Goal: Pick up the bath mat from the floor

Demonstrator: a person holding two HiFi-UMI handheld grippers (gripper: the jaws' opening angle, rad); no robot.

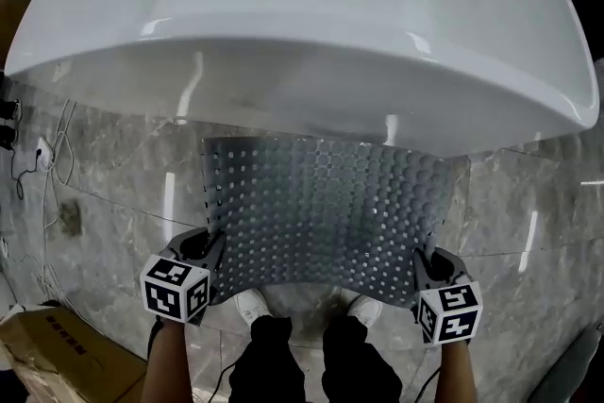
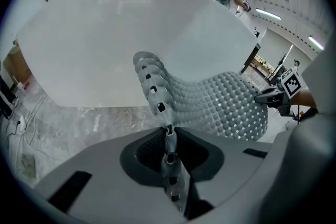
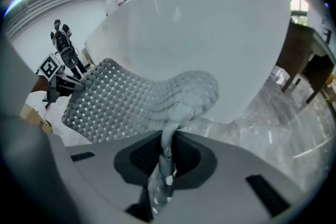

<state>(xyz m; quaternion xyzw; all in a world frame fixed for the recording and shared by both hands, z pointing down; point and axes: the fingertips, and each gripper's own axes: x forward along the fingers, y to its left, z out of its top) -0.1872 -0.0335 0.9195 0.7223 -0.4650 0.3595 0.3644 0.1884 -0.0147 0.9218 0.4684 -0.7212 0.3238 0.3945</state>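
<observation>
A grey studded bath mat (image 1: 326,212) with rows of small holes hangs in the air in front of the white bathtub (image 1: 283,24), sagging between both grippers. My left gripper (image 1: 213,260) is shut on the mat's near left corner. In the left gripper view the mat's edge (image 2: 167,149) is pinched between the jaws. On the near right corner my right gripper (image 1: 421,271) is shut, and the right gripper view shows that edge (image 3: 165,157) clamped the same way. The mat (image 3: 131,99) bulges away from both grippers toward the tub.
Grey marble floor (image 1: 104,193) lies below, with cables and a plug (image 1: 42,154) at the left. A cardboard box (image 1: 57,349) sits at the bottom left. The person's shoes (image 1: 253,305) stand under the mat. People stand in the background (image 3: 62,39).
</observation>
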